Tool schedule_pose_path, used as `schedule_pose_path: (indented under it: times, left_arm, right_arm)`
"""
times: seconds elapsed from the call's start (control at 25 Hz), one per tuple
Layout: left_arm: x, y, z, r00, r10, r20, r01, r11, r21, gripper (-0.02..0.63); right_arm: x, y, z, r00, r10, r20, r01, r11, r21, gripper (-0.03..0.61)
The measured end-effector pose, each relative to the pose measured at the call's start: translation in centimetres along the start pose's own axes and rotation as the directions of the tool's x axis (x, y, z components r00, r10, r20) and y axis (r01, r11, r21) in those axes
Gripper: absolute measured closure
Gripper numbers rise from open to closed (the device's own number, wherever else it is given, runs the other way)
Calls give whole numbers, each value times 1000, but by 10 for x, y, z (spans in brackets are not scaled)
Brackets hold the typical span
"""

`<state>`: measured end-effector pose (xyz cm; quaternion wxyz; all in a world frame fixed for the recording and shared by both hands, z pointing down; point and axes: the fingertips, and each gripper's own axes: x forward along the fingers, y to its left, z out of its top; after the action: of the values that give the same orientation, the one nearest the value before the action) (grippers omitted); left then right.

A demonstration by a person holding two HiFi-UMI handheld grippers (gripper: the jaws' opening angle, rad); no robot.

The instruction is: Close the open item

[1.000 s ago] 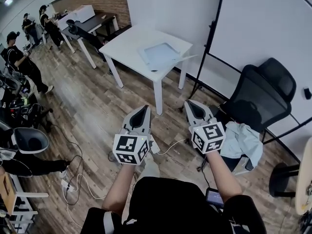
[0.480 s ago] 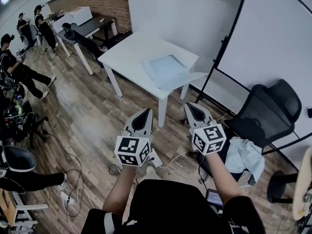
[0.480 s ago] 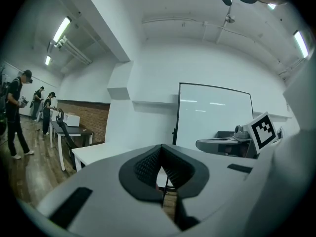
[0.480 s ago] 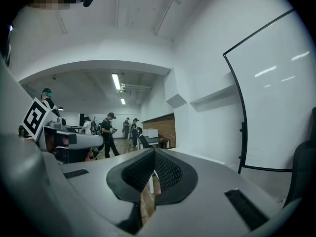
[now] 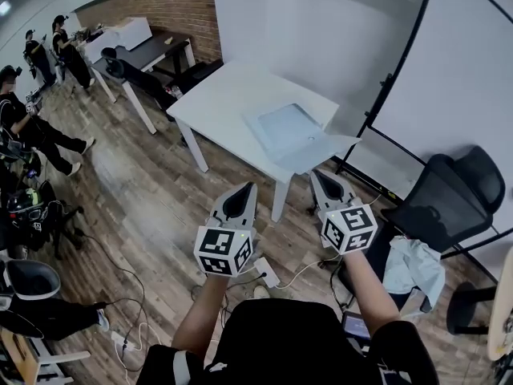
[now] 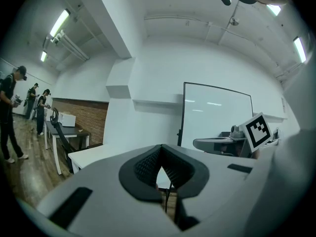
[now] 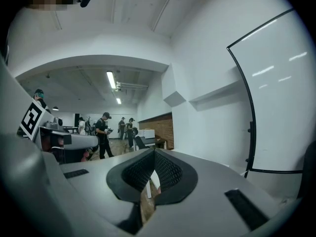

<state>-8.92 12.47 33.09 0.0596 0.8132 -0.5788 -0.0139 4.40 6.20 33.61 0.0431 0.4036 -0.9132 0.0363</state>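
A person holds the left gripper (image 5: 243,192) and right gripper (image 5: 325,183) side by side over the wooden floor (image 5: 152,199), jaws pressed together, empty. Beyond them, an open flat box (image 5: 290,131) lies on the white worktop (image 5: 224,103).

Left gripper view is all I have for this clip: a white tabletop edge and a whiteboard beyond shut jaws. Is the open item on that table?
Observer: Yes. The head view shows a pale blue flat box lying on the white table, with its lid flap spread open past the table's edge.
Operator: Is the other gripper carrying anything?
Observer: No. In the right gripper view, the right gripper has its jaws together with nothing between them.
Operator: Has either one reached the table?
Observer: No. In the head view the left gripper and the right one are both short of the table, held over the wooden floor and touching nothing.
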Motion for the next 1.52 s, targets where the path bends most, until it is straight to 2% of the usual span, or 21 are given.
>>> schedule_pose_path:
  times: [0.24,0.44,0.76,0.96,1.24,1.52]
  left_arm:
    - [9,21,-2,999,-31,5,31,999,-19,603]
    - [27,12,-15,997,-75,-20,74,997,-36,603]
    - [74,-14,-26,992,-118,-42,117,993,-35,603]
    - [107,-30,-25,987,-155,-44,153,987,-48,603]
    - [162,-44,-40,981,-171,-92,169,985,-30,603]
    - [206,-54,-51,974,-188,-124,185,982,-34,603]
  right_arm:
    - [19,4,-10,999,-27,-24,27,1000,-9,540]
    - [15,-13,-22,996,-68,-52,68,998,-4,540]
    - [4,-70,-42,989,-126,-82,128,992,18,540]
    - [11,-103,-54,985,-137,-106,140,990,20,540]
    - [23,-159,-71,979,-155,-132,164,985,59,540]
    - [38,-195,-95,974,-150,-170,167,982,88,540]
